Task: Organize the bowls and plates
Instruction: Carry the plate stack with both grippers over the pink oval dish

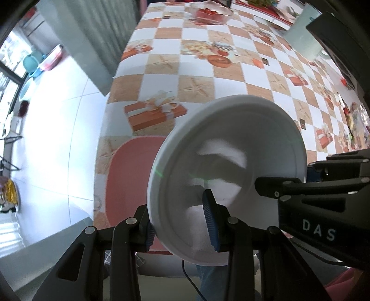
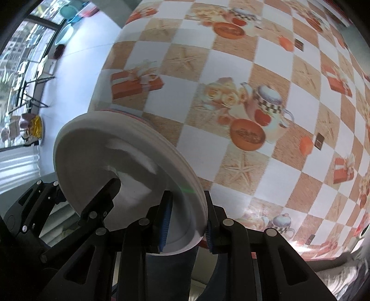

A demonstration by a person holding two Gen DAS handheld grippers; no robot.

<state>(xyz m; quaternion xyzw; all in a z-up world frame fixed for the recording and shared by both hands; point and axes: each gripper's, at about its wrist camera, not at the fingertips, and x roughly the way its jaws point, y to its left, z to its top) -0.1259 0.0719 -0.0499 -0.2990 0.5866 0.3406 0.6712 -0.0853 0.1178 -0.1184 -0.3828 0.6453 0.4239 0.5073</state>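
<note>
A domestic dining area, seen from above a table [image 1: 201, 76] covered in a checkered oilcloth printed with gift boxes, starfish, teapots and roses. At the top of the left wrist view stands a clear glass dish [image 1: 214, 14] holding something red, and to the upper right a pale jug [image 1: 305, 37]. A pink tray [image 1: 129, 180] lies at the table's near edge in the lower left. The floor [image 1: 55, 129], left of frame, is of glossy white tile. In the upper left, by a window, teal and pink plastic basins [image 1: 39, 62] are stacked. White plates [image 2: 120, 166] fill the foreground in both views.
</note>
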